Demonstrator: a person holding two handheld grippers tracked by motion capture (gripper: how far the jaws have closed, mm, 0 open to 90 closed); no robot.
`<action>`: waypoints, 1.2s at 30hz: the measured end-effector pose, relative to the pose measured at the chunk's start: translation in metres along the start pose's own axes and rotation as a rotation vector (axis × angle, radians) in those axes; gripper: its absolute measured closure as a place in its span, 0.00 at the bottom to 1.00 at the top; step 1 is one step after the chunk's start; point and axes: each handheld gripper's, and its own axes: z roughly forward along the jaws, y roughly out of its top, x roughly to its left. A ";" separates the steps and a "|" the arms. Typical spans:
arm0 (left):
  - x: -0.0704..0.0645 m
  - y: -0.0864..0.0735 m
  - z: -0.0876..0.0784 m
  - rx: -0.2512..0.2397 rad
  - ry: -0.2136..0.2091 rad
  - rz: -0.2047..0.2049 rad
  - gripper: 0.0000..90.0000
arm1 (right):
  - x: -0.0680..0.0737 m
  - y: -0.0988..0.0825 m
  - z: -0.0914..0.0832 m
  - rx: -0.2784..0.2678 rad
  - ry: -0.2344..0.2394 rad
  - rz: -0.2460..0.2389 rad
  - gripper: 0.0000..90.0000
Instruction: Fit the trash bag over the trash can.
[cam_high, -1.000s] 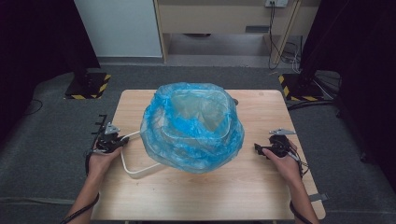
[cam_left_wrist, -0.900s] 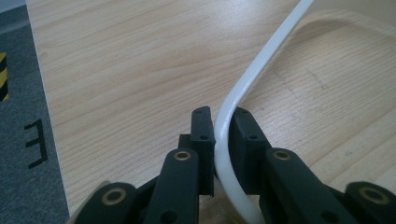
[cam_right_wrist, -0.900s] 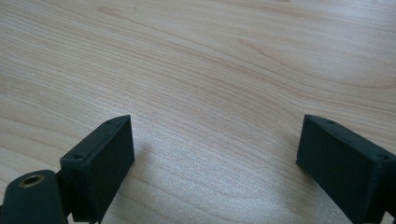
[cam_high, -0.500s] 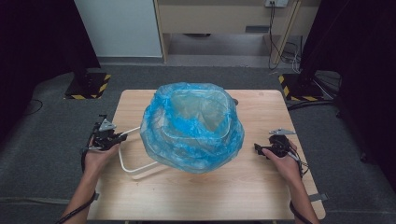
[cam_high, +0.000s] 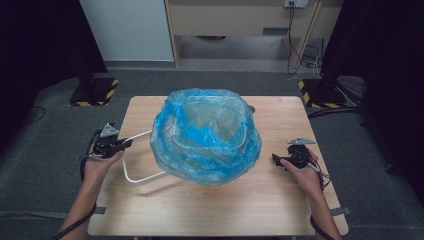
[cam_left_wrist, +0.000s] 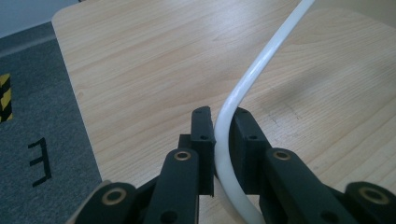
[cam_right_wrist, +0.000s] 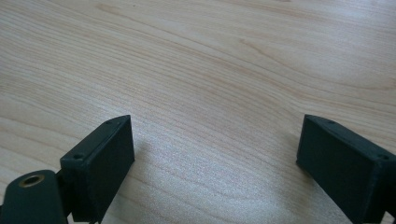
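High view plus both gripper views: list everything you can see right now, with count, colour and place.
bin: one, translucent, centre of table, under the bag.
plastic bag: one, blue, draped over the bin.
wire handle: one, white, sticks out from the bin's left side; its corner sits between the left jaws.
table: one, light wood, middle of the floor.
stand bases: two, black with yellow stripes, on grey floor at both far corners.
cabinet: one, beige, behind the table.
cables: several, black, far right floor.
left hand-held gripper: one, black, shut on the wire handle at the table's left edge.
right hand-held gripper: one, black, open, low over the table's right side.
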 end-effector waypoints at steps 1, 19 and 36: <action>0.000 0.001 -0.002 -0.003 -0.001 0.001 0.89 | 0.000 0.000 0.000 0.001 -0.002 -0.002 0.12; 0.003 0.010 -0.016 -0.020 -0.009 0.035 0.89 | 0.000 0.000 0.000 0.002 -0.001 -0.001 0.12; 0.007 0.013 -0.030 -0.042 -0.011 0.039 0.89 | 0.000 0.000 0.000 0.001 -0.002 -0.002 0.12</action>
